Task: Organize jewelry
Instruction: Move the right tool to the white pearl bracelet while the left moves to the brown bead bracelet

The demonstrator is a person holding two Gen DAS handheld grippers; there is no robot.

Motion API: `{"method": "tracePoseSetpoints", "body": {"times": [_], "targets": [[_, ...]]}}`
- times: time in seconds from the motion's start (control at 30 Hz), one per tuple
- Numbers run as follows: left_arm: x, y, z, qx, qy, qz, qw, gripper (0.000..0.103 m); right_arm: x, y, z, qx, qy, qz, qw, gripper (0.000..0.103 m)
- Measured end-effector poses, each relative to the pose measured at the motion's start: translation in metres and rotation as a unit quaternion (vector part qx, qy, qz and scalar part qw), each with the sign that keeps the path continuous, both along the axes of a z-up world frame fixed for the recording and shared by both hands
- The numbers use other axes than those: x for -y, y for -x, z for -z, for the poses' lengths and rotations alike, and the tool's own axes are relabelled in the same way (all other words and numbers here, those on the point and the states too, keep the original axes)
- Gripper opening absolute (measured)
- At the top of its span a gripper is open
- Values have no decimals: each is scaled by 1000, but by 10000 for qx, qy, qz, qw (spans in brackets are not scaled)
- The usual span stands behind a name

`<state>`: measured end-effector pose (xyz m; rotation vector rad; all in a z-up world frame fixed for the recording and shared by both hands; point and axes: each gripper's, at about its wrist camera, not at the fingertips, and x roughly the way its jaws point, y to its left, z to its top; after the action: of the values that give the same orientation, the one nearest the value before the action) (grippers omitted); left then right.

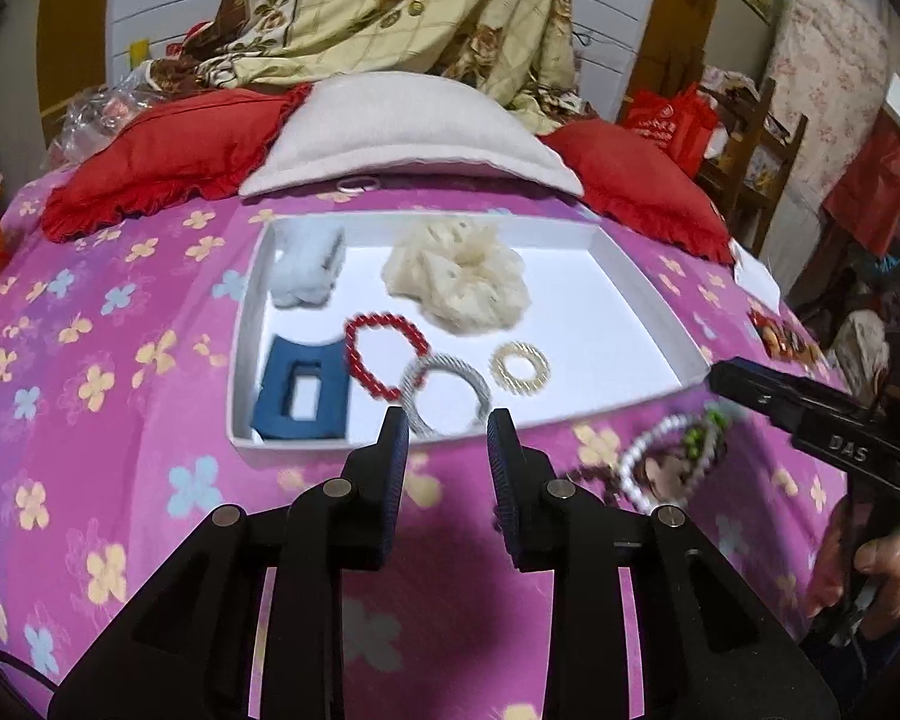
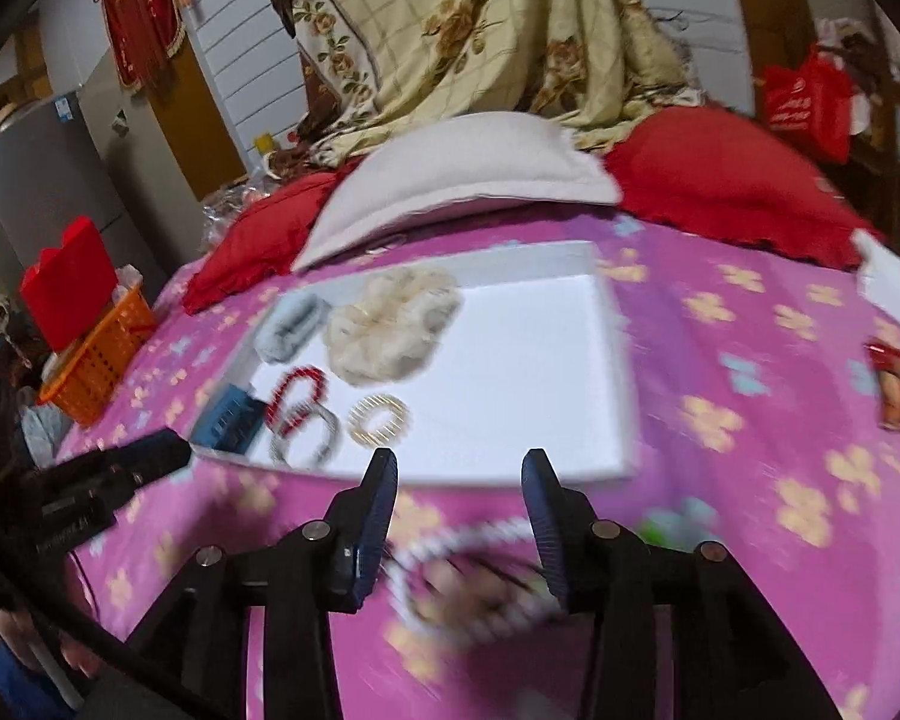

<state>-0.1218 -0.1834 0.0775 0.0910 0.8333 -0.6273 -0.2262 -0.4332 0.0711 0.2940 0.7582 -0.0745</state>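
A white tray (image 1: 648, 300) lies on the pink flowered bedspread. In it are a cream scrunchie (image 1: 459, 279), a pale blue fluffy clip (image 1: 306, 264), a dark blue rectangular clip (image 1: 303, 396), a red bead bracelet (image 1: 384, 354), a silver bangle (image 1: 447, 390) and a gold ring (image 1: 519, 369). My left gripper (image 1: 447, 420) hovers open at the tray's near edge, nothing between its fingers. A blurred pile of bracelets (image 2: 474, 576), white pearls and green beads, lies on the bedspread right of the tray's near corner. My right gripper (image 2: 459, 462) stands open above that pile, not gripping it.
Two red pillows (image 1: 168, 162) and a white pillow (image 1: 402, 132) lie beyond the tray, with a pink hair tie (image 1: 357, 183) at their foot. An orange basket (image 2: 99, 360) stands off the bed's left side. A red snack packet (image 2: 897, 390) lies at the right.
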Motion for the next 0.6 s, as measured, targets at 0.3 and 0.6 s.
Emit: {"method": "tracePoseSetpoints", "body": {"times": [0.3, 0.6], "targets": [[24, 21, 32, -340, -319, 59, 9989, 26, 52, 40, 31, 65, -346, 458, 9983, 41], [43, 12, 53, -353, -643, 120, 9972, 26, 57, 22, 38, -32, -754, 296, 9967, 41]]}}
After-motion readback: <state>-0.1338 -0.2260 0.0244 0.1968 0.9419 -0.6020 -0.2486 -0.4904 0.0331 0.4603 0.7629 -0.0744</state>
